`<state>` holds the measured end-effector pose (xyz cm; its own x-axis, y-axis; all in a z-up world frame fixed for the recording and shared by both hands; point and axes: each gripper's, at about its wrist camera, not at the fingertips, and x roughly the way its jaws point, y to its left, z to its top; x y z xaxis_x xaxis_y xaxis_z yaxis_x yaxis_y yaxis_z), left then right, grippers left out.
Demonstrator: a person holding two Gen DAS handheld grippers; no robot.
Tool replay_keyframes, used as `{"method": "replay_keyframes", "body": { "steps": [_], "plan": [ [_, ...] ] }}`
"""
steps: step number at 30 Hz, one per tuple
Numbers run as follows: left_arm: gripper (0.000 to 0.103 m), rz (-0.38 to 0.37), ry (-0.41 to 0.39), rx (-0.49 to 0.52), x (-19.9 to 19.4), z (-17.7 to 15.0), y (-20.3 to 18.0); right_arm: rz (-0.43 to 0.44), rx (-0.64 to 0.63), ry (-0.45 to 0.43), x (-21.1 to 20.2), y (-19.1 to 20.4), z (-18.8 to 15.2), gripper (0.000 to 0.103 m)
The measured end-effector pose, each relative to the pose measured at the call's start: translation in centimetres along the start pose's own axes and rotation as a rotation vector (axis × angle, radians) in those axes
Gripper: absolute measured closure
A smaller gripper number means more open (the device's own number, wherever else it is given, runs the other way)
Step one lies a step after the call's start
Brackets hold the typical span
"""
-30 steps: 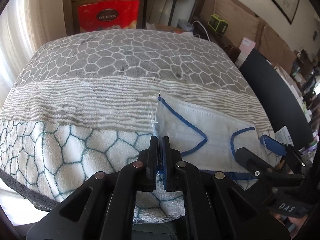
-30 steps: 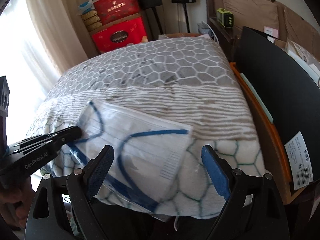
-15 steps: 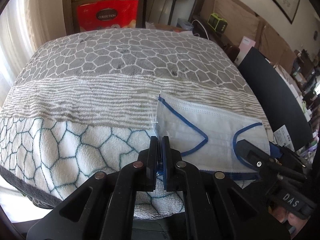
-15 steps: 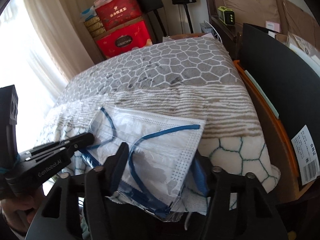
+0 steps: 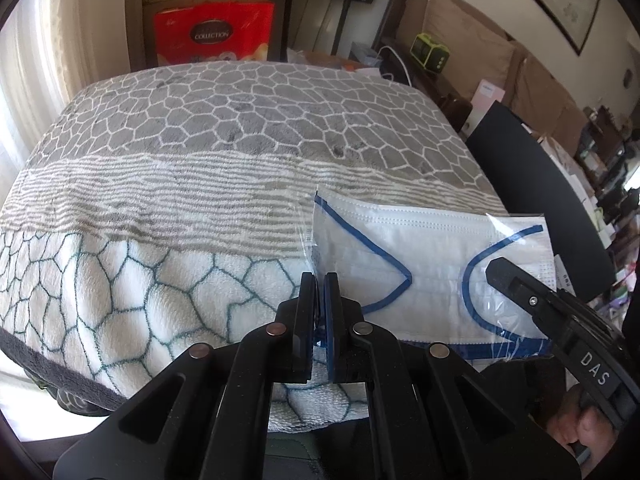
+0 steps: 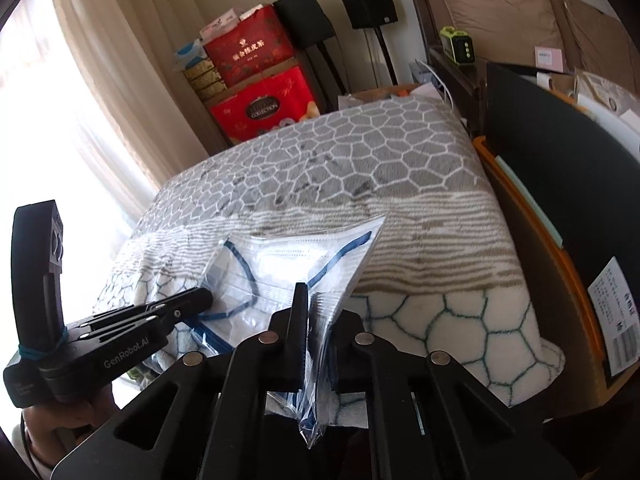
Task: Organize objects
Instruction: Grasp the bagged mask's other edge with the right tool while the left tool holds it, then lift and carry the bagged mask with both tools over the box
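Note:
A white face mask with blue ear loops in a clear plastic bag (image 5: pixel 432 256) lies near the front edge of the grey and white patterned blanket (image 5: pixel 224 152). My left gripper (image 5: pixel 319 284) is shut on the bag's left front corner. My right gripper (image 6: pixel 316 300) is shut on the bag's right end, which bends up between its fingers; the mask shows in the right wrist view (image 6: pixel 296 264). The right gripper (image 5: pixel 520 292) also shows in the left wrist view, the left gripper (image 6: pixel 188 304) in the right wrist view.
Red gift boxes (image 5: pixel 214 36) and black speakers (image 6: pixel 366 0) stand behind the blanket. A black panel (image 6: pixel 560 168) and an orange-edged board (image 6: pixel 540 240) stand along the right side. A curtain (image 6: pixel 92 80) hangs at the left.
My right gripper has closed from wide open onto the right end of the mask bag and lifted that end. My left gripper has stayed shut on the left corner.

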<state>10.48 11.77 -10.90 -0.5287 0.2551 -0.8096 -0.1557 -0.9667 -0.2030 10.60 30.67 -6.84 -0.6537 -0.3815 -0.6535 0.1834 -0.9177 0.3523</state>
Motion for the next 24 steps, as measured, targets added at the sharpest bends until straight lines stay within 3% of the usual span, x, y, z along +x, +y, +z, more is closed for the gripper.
{"method": "replay_keyframes", "body": {
  "steps": [11,24],
  "plan": [
    [0.099,-0.016,-0.098,0.009,-2.3,1.3,-1.0,-0.076,-0.126,-0.08,-2.0,1.4,1.7,0.098],
    [0.099,0.064,-0.279,0.121,-6.4,2.9,-4.6,-0.154,-0.305,-0.179,-5.1,2.8,3.9,0.098]
  ]
}}
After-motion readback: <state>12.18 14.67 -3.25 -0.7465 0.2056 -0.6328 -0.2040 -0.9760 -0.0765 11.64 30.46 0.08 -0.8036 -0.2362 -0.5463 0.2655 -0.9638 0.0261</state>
